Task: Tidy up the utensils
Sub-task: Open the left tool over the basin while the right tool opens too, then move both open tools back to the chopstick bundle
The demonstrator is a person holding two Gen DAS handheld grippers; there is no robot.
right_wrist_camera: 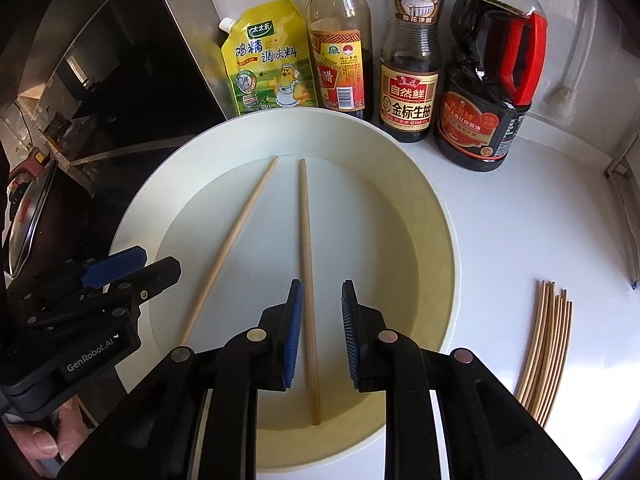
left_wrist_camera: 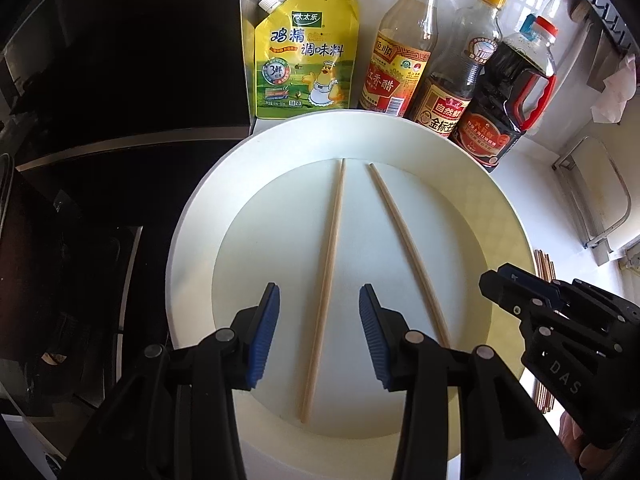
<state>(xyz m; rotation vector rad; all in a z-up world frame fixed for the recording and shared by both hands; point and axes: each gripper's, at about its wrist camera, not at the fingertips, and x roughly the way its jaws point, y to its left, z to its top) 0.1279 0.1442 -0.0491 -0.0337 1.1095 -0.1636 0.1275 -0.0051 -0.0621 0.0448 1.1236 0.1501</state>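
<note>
We have 2 chopsticks lying in a wide, shallow white plate (left_wrist_camera: 200, 216), splayed in a narrow V — close together at the far tips, well apart at the near ends. Our left gripper (left_wrist_camera: 319, 332) stands wide, empty, its ribbed blue pads either side of the left chopstick (left_wrist_camera: 326, 276) without closing on it. Our right gripper (right_wrist_camera: 322, 332) is also parted and empty, straddling the right chopstick (right_wrist_camera: 308, 280), which runs just beside its left pad.

We judge these sticks light, stiff and thin: pale bare wood, smooth, tapering toward the far end. On glazed ceramic they will likely roll or skate, so we would pinch each low and square across its thicker near half, where the pads get most purchase.

A bundle of chopsticks (right_wrist_camera: 546, 352) lies on the white counter (right_wrist_camera: 520, 220) right of the plate — probably where these belong. Behind stand a yellow seasoning pouch (right_wrist_camera: 268, 60) and 3 sauce bottles.
</note>
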